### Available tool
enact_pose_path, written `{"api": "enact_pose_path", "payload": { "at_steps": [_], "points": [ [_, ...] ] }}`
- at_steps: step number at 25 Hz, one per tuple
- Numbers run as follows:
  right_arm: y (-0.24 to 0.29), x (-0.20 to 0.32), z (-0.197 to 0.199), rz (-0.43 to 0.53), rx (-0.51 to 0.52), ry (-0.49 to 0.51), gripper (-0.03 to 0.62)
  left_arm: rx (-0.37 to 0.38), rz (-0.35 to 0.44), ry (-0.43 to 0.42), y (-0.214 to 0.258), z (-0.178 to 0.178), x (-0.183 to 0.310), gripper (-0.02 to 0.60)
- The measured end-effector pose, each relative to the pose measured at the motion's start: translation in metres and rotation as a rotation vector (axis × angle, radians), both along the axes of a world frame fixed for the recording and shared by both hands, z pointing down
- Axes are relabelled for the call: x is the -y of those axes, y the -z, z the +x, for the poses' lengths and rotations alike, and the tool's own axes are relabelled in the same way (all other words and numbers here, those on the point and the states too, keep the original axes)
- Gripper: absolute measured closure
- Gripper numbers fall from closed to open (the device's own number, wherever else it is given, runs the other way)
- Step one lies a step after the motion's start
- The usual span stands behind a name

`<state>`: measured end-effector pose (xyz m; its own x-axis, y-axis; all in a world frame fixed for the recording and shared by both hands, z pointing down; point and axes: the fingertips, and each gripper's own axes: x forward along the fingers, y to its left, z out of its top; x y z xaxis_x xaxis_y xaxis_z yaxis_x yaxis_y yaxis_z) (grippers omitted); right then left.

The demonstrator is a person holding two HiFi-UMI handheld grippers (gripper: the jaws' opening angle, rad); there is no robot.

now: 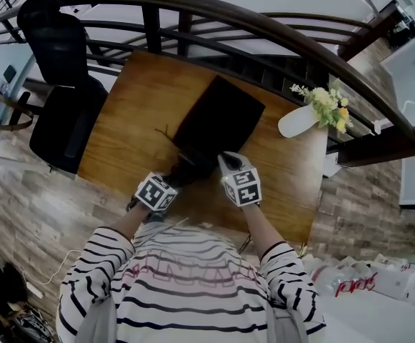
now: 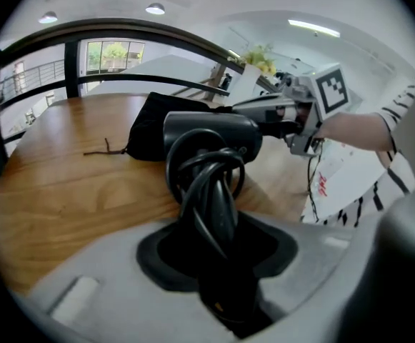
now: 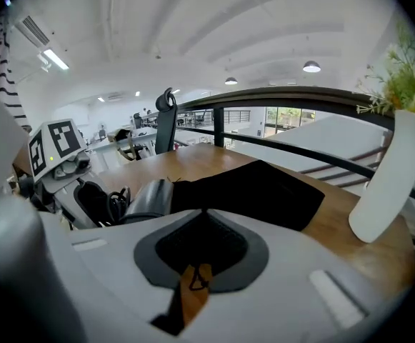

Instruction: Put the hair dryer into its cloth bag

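"Where's the dryer got to?"

"On the table (image 1: 125,116), the cloth bag (image 1: 220,116) lies flat in the middle with its mouth at the near end. The hair dryer (image 2: 211,131) has its nose just inside that mouth; the handle is outside, nearer the person."

"And the grippers?"

"The left gripper (image 1: 166,184) has its jaws clamped on the cord-wrapped handle. The right gripper (image 1: 230,164) has its jaws pinched together on the bag's mouth edge. I'd lift that edge so the mouth gapes, then push straight towards the far end, minding the drawstring (image 2: 107,148)."
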<state>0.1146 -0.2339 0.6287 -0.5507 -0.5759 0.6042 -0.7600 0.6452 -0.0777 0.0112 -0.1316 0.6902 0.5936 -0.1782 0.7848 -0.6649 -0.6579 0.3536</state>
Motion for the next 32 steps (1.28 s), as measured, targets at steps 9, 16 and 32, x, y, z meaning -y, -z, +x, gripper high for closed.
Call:
{"api": "enact_pose_path", "payload": {
  "at_steps": [9, 16, 32],
  "points": [
    [0.002, -0.015, 0.005, -0.008, 0.026, -0.023, 0.582, -0.008, -0.017, 0.033, -0.003, 0.009, 0.021, 0.433],
    [0.017, -0.018, 0.001, 0.017, 0.061, -0.036, 0.582, 0.028, -0.023, 0.013, -0.005, 0.019, 0.028, 0.432],
    [0.027, -0.043, -0.012, 0.026, 0.103, 0.016, 0.582, 0.005, -0.015, 0.045, -0.005, 0.065, 0.076, 0.431]
  ]
}}
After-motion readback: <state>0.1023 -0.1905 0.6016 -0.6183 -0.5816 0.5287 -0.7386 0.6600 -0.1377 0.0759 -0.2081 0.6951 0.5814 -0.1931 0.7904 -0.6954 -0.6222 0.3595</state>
